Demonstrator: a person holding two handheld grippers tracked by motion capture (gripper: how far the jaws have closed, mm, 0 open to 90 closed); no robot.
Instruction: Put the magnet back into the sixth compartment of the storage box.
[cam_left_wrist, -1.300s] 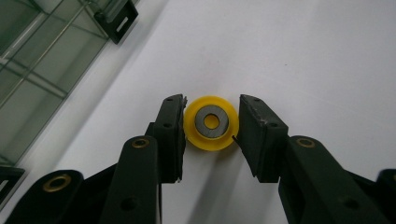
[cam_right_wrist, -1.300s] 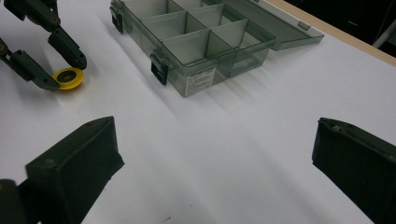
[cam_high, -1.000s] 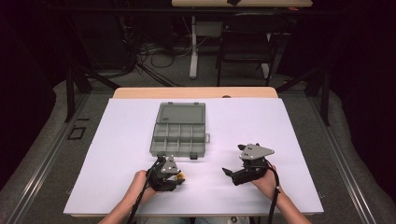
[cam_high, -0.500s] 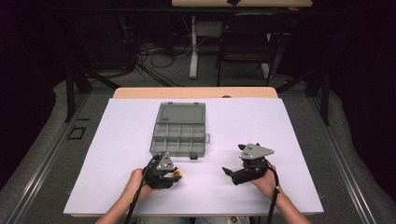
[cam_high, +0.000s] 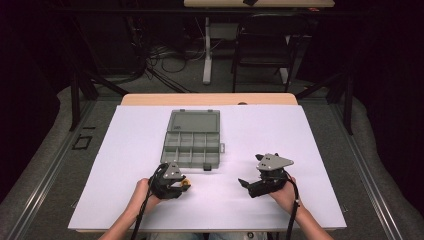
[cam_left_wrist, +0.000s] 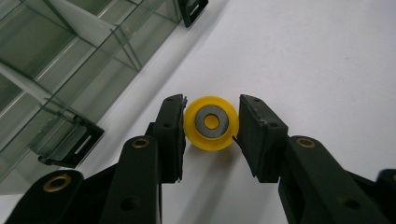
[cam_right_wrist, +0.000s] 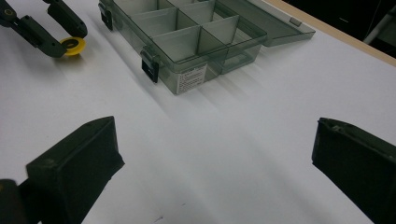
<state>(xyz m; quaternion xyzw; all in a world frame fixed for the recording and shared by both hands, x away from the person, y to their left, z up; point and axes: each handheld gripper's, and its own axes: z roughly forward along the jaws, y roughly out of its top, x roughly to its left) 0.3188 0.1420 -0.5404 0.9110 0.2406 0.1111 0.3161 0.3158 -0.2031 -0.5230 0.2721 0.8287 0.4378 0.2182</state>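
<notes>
Left gripper (cam_left_wrist: 211, 123) view shows its fingers clamping a yellow wheel (cam_left_wrist: 211, 122), near the table's front edge; right gripper (cam_right_wrist: 212, 154) view shows open fingers.

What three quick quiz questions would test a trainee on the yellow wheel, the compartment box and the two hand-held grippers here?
1. True or false: the clear grey plastic compartment box has its lid open.
2. What sits between the jaws of the left hand-held gripper?
3. The right hand-held gripper is: A) shut on the box, B) open over bare white table, C) holding a wheel.

Key:
1. True.
2. A small yellow round wheel with a grey metal centre; both pads are against its rim.
3. B.
</notes>
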